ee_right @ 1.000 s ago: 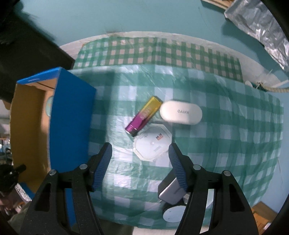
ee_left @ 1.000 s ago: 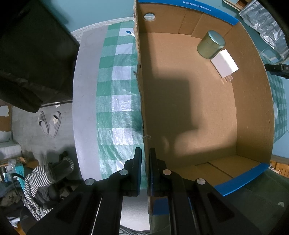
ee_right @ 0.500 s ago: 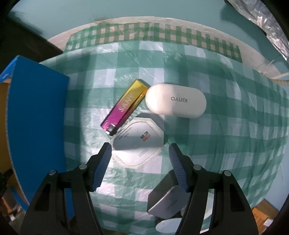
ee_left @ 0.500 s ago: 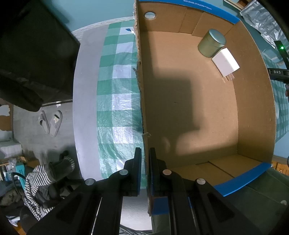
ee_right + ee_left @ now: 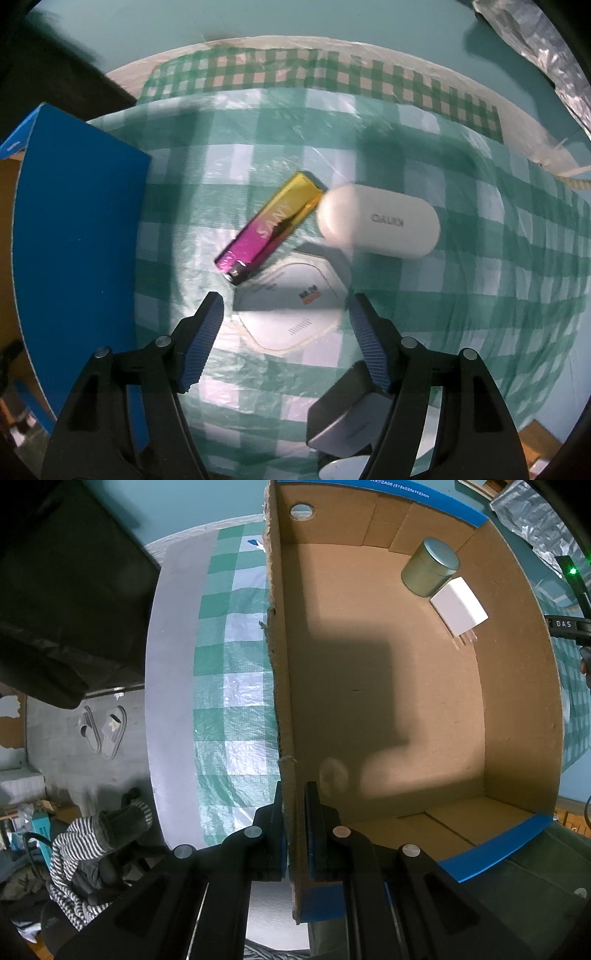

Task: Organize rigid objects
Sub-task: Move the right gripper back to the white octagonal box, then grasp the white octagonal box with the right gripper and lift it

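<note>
The left hand-held gripper point(image 5: 294, 801) is clamped on the near wall of the box point(image 5: 517, 686), one finger outside and one inside. Far ahead of it, in the box's right corner, a tin point(image 5: 430, 566) stands touching a white charger point(image 5: 459, 605).

The right hand-held gripper point(image 5: 286, 321) hangs wide open over the checked tabletop point(image 5: 461, 295), holding nothing. A white octagonal pad point(image 5: 291, 314) lies between and just ahead of its fingertips. Past that lie a pink-and-gold lighter point(image 5: 273, 227) and a white case point(image 5: 378, 225), touching. A grey block point(image 5: 351, 417) sits under the right finger. The box's blue side point(image 5: 77, 251) is to the left.
</note>
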Demonstrator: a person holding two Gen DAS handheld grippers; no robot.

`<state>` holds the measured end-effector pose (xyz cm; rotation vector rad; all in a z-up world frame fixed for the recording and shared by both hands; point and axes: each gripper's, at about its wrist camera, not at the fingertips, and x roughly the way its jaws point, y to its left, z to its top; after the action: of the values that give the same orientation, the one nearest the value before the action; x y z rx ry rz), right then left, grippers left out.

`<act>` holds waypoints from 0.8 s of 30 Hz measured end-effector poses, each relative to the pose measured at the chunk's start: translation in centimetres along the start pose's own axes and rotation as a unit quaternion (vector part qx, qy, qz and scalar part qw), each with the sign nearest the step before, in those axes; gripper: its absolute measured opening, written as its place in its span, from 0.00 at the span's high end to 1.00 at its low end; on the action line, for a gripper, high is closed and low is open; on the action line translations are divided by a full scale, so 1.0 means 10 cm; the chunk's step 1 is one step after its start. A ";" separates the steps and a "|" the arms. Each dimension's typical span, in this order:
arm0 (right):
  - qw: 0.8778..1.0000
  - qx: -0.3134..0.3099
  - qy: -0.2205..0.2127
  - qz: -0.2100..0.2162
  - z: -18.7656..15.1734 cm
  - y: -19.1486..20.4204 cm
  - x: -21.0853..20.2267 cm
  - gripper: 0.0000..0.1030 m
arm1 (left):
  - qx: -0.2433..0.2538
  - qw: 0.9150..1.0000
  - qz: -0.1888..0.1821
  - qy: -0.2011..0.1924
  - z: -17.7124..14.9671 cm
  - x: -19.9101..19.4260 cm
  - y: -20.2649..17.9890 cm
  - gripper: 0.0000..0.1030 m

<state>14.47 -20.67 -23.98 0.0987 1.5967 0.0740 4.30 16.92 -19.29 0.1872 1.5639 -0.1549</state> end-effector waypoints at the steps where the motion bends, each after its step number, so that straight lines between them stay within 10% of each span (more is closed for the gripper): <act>1: 1.000 -0.002 0.003 -0.004 0.01 0.01 0.02 0.31 | 0.000 1.000 0.000 0.001 0.00 0.00 0.00 0.92; 24: 0.999 0.004 0.002 -0.049 0.03 0.09 0.30 0.30 | 0.001 1.000 -0.003 0.001 0.00 0.01 0.00 0.92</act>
<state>14.66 -19.50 -26.88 0.0265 1.6045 -0.0071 4.34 16.94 -19.40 0.1843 1.5665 -0.1596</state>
